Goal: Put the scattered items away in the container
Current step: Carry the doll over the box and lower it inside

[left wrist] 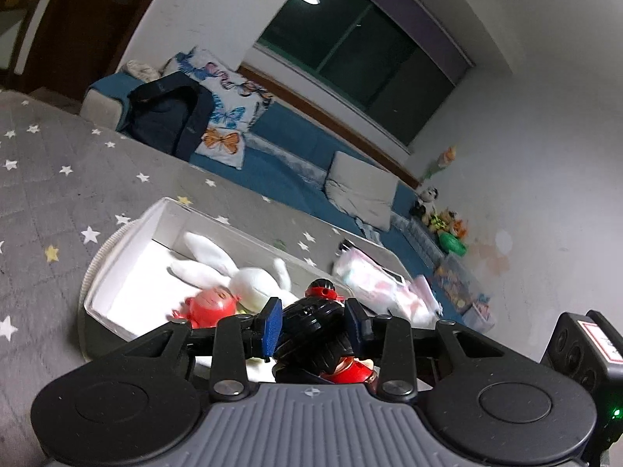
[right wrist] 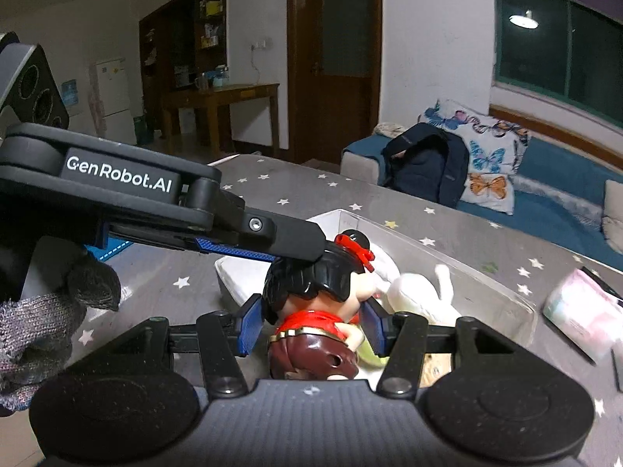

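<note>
A doll (right wrist: 311, 311) with black hair, a red top and brown trousers hangs over the white box (right wrist: 447, 257). My right gripper (right wrist: 311, 323) is shut on its torso, blue pads on both sides. My left gripper (right wrist: 311, 251) reaches in from the left and clamps the doll's head. In the left wrist view the left gripper (left wrist: 313, 321) is shut on the doll's black hair (left wrist: 311, 311). Inside the box (left wrist: 128, 272) lie a white plush rabbit (left wrist: 249, 276) and a round red toy (left wrist: 212, 303). The rabbit (right wrist: 412, 295) also shows behind the doll.
The box stands on a grey star-patterned cover (left wrist: 58, 179). A pink-and-white soft pack (left wrist: 370, 276) lies on the cover right of the box. Beyond are a blue sofa (left wrist: 280, 155) with a butterfly pillow and a dark backpack. A gloved hand (right wrist: 39, 330) holds the left gripper.
</note>
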Action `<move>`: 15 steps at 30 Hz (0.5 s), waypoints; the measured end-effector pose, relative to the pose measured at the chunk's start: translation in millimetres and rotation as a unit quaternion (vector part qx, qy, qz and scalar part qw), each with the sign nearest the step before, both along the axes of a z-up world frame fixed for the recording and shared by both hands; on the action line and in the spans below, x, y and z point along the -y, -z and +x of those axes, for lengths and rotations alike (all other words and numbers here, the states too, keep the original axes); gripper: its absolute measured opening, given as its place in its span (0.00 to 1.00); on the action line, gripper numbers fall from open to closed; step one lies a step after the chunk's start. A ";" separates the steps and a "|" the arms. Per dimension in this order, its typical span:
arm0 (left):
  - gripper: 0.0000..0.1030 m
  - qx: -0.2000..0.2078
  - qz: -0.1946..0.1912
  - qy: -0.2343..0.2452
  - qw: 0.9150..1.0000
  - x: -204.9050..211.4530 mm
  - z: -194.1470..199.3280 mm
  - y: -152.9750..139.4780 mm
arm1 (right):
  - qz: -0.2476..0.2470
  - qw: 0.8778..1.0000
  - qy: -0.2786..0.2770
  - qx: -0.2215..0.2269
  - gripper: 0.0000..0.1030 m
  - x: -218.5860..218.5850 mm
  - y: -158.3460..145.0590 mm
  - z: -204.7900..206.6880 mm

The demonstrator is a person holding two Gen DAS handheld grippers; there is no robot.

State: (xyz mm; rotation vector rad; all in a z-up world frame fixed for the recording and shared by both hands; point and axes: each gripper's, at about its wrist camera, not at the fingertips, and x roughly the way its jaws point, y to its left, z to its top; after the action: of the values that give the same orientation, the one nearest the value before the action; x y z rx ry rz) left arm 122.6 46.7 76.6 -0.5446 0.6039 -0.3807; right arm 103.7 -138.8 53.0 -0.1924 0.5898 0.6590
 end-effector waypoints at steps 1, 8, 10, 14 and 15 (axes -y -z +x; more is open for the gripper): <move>0.36 -0.004 -0.003 -0.004 1.000 -2.9 4.8 1.8 | 0.001 1.000 -0.003 -0.005 0.52 -2.0 0.7 6.9; 0.36 -0.046 -0.019 -0.022 0.998 -14.7 35.2 23.4 | -0.003 0.999 -0.023 -0.046 0.52 -10.9 17.2 47.8; 0.36 -0.052 -0.020 -0.022 0.998 -15.0 39.7 28.5 | -0.006 0.998 -0.028 -0.053 0.52 -11.0 23.4 57.3; 0.36 -0.051 -0.021 -0.022 0.998 -11.4 46.7 30.6 | 0.007 0.998 -0.023 -0.057 0.52 -3.6 28.4 65.8; 0.37 -0.049 -0.015 -0.019 0.999 -8.7 48.6 29.9 | 0.006 0.998 -0.020 -0.055 0.52 -2.6 29.3 66.7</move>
State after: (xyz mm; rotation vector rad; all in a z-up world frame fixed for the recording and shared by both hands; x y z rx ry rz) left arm 171.2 55.3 46.7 -0.6048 0.6820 -0.3286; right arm 170.4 -136.2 23.7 -0.1577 0.6894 0.7160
